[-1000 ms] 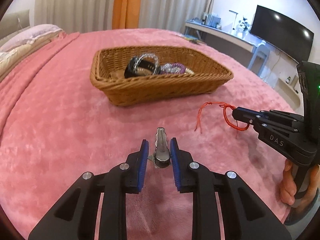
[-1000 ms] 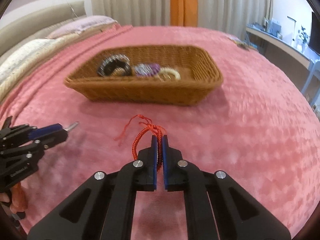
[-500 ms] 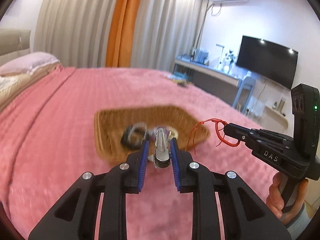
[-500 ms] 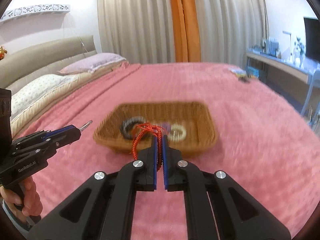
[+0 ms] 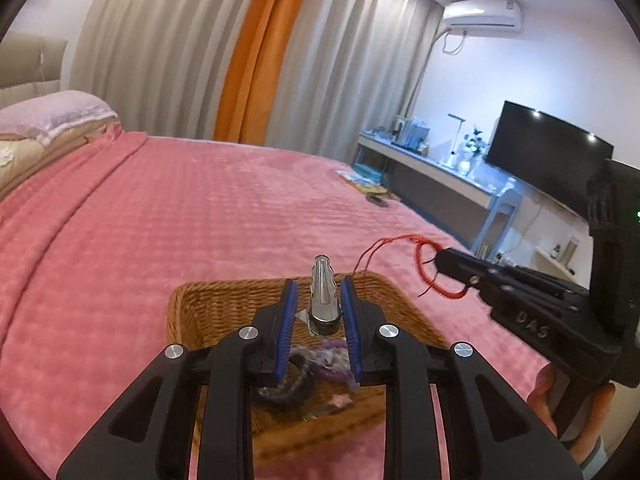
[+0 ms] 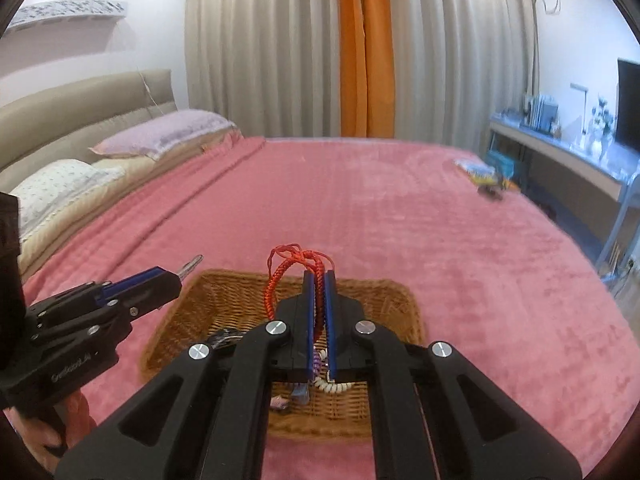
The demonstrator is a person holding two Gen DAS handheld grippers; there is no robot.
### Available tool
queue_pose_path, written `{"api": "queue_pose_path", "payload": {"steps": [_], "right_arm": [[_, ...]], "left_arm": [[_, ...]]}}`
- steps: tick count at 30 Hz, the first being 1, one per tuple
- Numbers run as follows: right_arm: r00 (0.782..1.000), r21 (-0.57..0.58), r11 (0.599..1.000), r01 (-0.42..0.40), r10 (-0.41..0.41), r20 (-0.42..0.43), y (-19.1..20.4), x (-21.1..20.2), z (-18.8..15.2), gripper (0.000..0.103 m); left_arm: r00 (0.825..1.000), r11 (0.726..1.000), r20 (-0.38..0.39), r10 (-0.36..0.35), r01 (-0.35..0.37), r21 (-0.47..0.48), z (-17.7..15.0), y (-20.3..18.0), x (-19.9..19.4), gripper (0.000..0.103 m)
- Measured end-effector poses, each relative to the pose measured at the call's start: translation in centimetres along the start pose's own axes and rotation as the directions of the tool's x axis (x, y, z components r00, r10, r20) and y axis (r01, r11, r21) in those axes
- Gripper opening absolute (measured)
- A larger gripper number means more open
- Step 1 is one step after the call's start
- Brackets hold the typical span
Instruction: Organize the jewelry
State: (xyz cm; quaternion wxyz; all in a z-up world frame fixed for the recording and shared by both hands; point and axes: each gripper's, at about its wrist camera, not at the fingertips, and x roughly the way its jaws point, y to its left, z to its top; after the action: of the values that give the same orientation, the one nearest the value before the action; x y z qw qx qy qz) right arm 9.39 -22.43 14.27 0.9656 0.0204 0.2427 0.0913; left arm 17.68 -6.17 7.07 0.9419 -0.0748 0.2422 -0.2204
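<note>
Left wrist view shows a silver hair clip (image 5: pixel 325 296) standing upright between the blue pads (image 5: pixel 286 332) of the left gripper (image 5: pixel 319 284), whose jaws pinch it at its lower end, with its tip pointing to 12 o'clock. Directly beneath the clip sits a wicker basket (image 5: pixel 224 304) on the pink bedspread (image 5: pixel 168 220), and inside it, blurred, lie a dark bracelet (image 5: pixel 288 384) and something purple (image 5: pixel 328 354). At 3 o'clock from the clip, the right gripper (image 5: pixel 440 258) reaches in from the right edge with a red braided cord bracelet (image 5: pixel 430 270) hanging from its tip, loose red ends trailing toward the basket's far rim. In the right wrist view the right gripper (image 6: pixel 319 276) has its jaws pressed nearly together on that red braided cord bracelet (image 6: pixel 280 280), whose loop and knot rise above the pads toward 12 o'clock. The wicker basket (image 6: pixel 384 304) lies below it, holding a white beaded bracelet (image 6: pixel 332 386) and other small pieces too blurred to name. At 9 o'clock the left gripper (image 6: pixel 180 274) shows with the silver hair clip (image 6: pixel 190 266) poking from its tip above the basket's left edge. Farther out are pillows (image 6: pixel 160 136), curtains (image 6: pixel 280 48) with an orange panel and a desk (image 6: pixel 560 152) at 2 o'clock.
</note>
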Motion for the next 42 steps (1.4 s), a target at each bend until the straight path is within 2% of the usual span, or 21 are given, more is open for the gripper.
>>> {"api": "queue_pose_path", "payload": {"steps": [4,9,10,12,13,14,15,16,18,19,23,25,26,31,36,39,42], "right_arm": [[0.993,0.054,0.998,-0.028,0.034,-0.113,-1.2,5.2,-1.6,0.003],[0.982,0.099,0.995,-0.030,0.048,-0.183,-2.7,8.1,-3.4,0.004],[0.979,0.115,0.993,-0.036,0.058,-0.194,-2.9,8.6,-3.5,0.004],[0.972,0.156,0.986,-0.054,0.087,-0.216,-3.7,9.1,-3.9,0.006],[0.969,0.169,0.984,-0.057,0.095,-0.228,-3.9,9.2,-3.9,0.011],[0.967,0.179,0.982,-0.061,0.103,-0.234,-4.1,9.2,-4.0,0.015],[0.967,0.187,0.980,-0.067,0.110,-0.232,-4.2,8.9,-4.0,0.025],[0.968,0.193,0.979,-0.069,0.112,-0.223,-4.4,8.4,-4.0,0.037],[0.975,0.187,0.980,-0.063,0.100,-0.200,-4.2,7.0,-3.9,0.054],[0.978,0.180,0.982,-0.060,0.093,-0.186,-4.0,6.1,-3.7,0.056],[0.983,0.162,0.983,-0.088,0.112,-0.148,-3.0,2.4,-3.4,0.056],[0.986,0.160,0.982,-0.098,0.118,-0.117,-2.5,0.2,-3.7,0.062],[0.989,0.156,0.982,-0.103,0.118,-0.087,-2.2,-1.6,-4.0,0.065],[0.997,0.113,0.991,-0.075,0.073,0.022,-0.4,-7.9,-5.8,0.073],[0.988,0.049,0.999,-0.021,0.013,0.154,2.1,-13.2,-9.2,0.083],[0.976,0.045,0.999,-0.006,-0.004,0.219,3.0,-15.1,-11.2,0.090],[0.963,0.042,0.999,0.013,-0.024,0.269,4.0,-16.3,-12.9,0.093]], "left_arm": [[0.999,1.000,-0.050,0.018,-0.019,-0.017,-1.3,1.1,3.1,0.021],[0.994,0.997,-0.093,0.051,-0.055,-0.046,-2.5,2.8,5.0,0.022],[0.994,0.997,-0.093,0.049,-0.054,-0.058,-2.5,3.1,5.0,0.024],[0.995,0.996,-0.086,0.059,-0.065,-0.069,-2.4,3.4,4.6,0.044],[0.995,0.995,-0.076,0.060,-0.066,-0.071,-2.5,3.3,4.2,0.051],[0.996,0.995,-0.064,0.060,-0.065,-0.070,-2.5,3.2,3.8,0.051],[0.997,0.996,-0.056,0.057,-0.061,-0.064,-2.3,3.1,3.1,0.051],[0.997,0.996,-0.049,0.056,-0.059,-0.061,-2.1,2.9,2.6,0.052],[0.998,0.997,-0.032,0.049,-0.051,-0.056,-1.8,2.5,1.2,0.060],[0.999,0.997,-0.022,0.048,-0.049,-0.056,-1.7,2.2,0.4,0.064],[0.998,0.998,0.016,0.053,-0.053,-0.026,-1.7,0.8,-3.5,0.070],[0.997,0.998,0.043,0.065,-0.065,-0.008,-1.9,0.1,-5.8,0.079],[0.995,0.997,0.067,0.077,-0.077,-0.002,-2.1,-0.3,-7.3,0.085],[0.977,0.990,0.173,0.128,-0.135,0.030,-3.6,-1.7,-13.9,0.094],[0.950,0.970,0.233,0.207,-0.230,0.079,-6.5,-3.6,-18.7,0.095],[0.935,0.951,0.253,0.250,-0.286,0.118,-8.4,-4.6,-20.3,0.095],[0.917,0.939,0.279,0.286,-0.326,0.109,-10.1,-4.8,-21.2,0.095]]}}
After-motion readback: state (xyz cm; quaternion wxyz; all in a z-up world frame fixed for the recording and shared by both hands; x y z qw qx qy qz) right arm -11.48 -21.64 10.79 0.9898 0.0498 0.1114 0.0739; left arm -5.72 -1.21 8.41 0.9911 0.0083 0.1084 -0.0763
